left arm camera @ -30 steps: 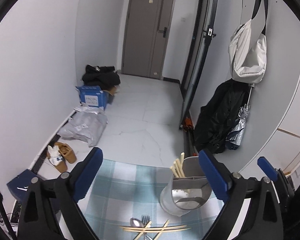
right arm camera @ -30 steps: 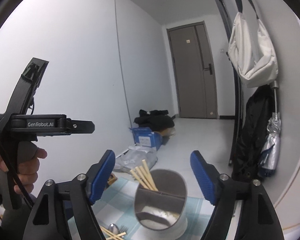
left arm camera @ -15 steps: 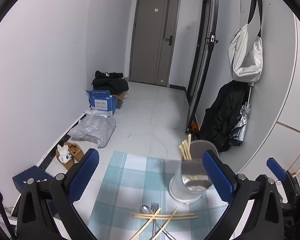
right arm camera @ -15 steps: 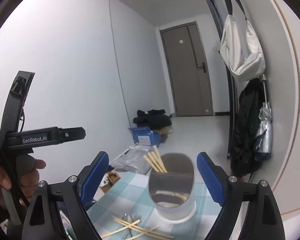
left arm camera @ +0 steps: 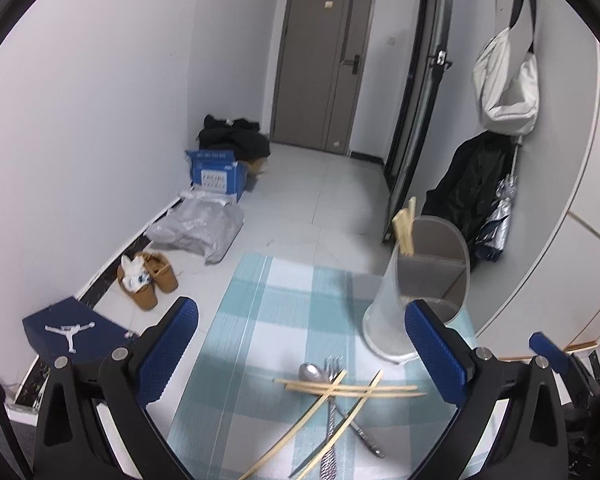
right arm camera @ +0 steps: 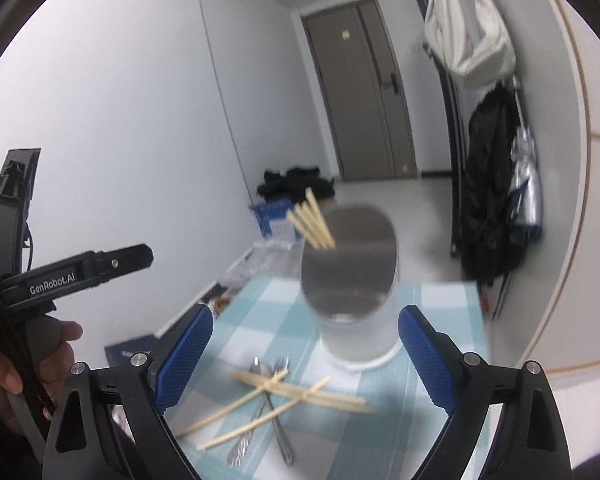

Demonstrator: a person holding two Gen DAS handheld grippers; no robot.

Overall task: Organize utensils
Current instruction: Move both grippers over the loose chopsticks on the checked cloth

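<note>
Both grippers have dropped toward the table, bringing loose chopsticks point(left arm camera: 352, 390), lower centre, into view w/ spoon & fork by holder point(left arm camera: 424, 280); left gripper point(left arm camera: 300, 356) spread empty, right gripper point(right arm camera: 304, 356) opening, empty; sticks light, stiff, slippery—pinch mid-shaft.
</note>
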